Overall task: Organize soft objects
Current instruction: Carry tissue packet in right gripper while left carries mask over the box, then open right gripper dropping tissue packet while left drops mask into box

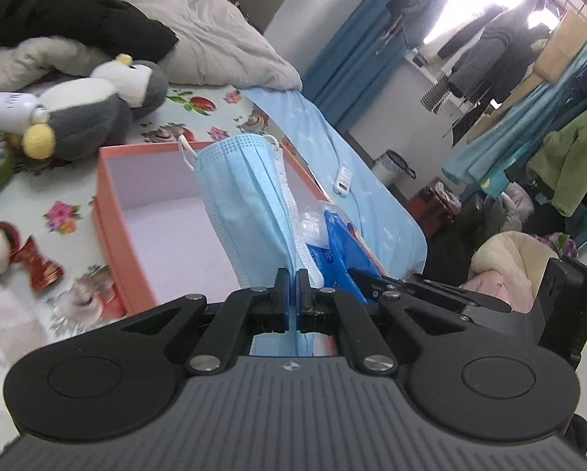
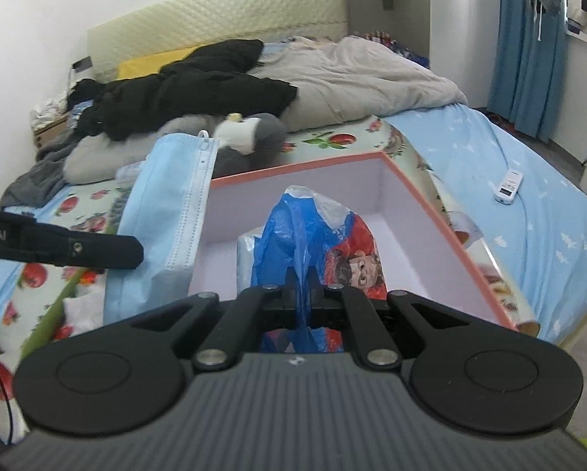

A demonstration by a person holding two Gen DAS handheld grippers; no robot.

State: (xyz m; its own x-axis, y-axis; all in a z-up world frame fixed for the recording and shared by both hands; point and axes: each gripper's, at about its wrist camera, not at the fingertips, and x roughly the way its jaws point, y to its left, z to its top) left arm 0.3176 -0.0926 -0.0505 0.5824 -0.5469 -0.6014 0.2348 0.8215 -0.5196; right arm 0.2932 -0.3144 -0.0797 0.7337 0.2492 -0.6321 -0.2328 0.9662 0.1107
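My left gripper is shut on a light blue face mask, held upright over the near edge of an open orange box on the bed. The mask also shows in the right wrist view, with the left gripper's arm beside it. My right gripper is shut on a blue and red plastic bag, held over the inside of the orange box. The bag shows in the left wrist view, right of the mask. A grey and white penguin plush lies behind the box.
A beige quilt and black clothing lie at the bed's head. A white remote lies on the blue sheet. A white bottle and a red ornament lie left of the box. Clothes racks stand beyond the bed.
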